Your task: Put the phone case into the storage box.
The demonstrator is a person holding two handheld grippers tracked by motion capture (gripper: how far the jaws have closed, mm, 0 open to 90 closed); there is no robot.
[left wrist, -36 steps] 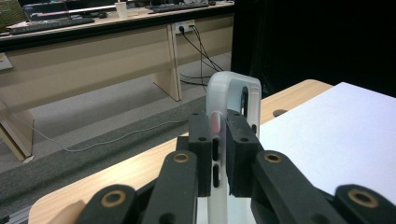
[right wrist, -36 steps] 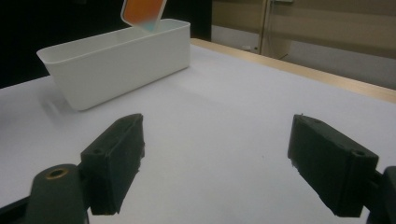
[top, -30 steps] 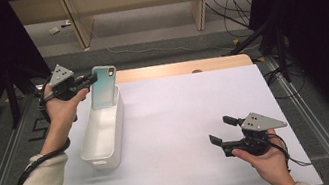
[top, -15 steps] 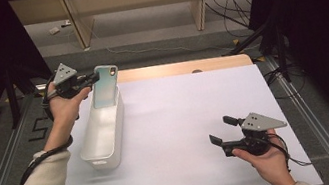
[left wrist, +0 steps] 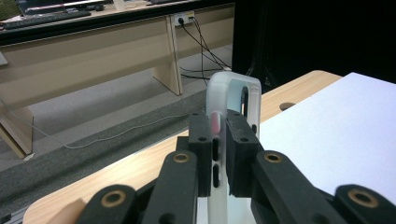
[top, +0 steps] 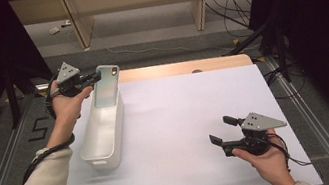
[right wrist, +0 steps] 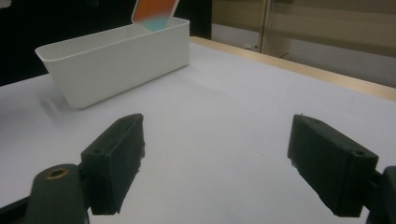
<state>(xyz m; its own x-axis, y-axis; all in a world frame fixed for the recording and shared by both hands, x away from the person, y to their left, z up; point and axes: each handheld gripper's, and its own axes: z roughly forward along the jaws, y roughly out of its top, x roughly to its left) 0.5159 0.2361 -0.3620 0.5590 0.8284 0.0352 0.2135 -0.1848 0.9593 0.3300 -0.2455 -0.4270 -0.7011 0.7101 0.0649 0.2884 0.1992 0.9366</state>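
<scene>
At the far end of the white bin, on the left of the counter, the left tongs are clamped on the edge of a phone case. The left gripper view shows both pads pressed against the case's thin side, with the button cut-outs running between them. The case stands almost upright, its long axis vertical and leaning slightly. Its lower end is already inside the bin's far end, while its upper half rises above the rim. Seen from the right gripper view, the case pokes up just behind the bin's far wall.

So the case lies straight above the bin floor, and the drop is down along its own length; I judge that lowering or releasing it would settle it inside.

The right tongs rest well apart near the counter's right front, spread wide and holding nothing. The left hand is far nearer the bin.
</scene>
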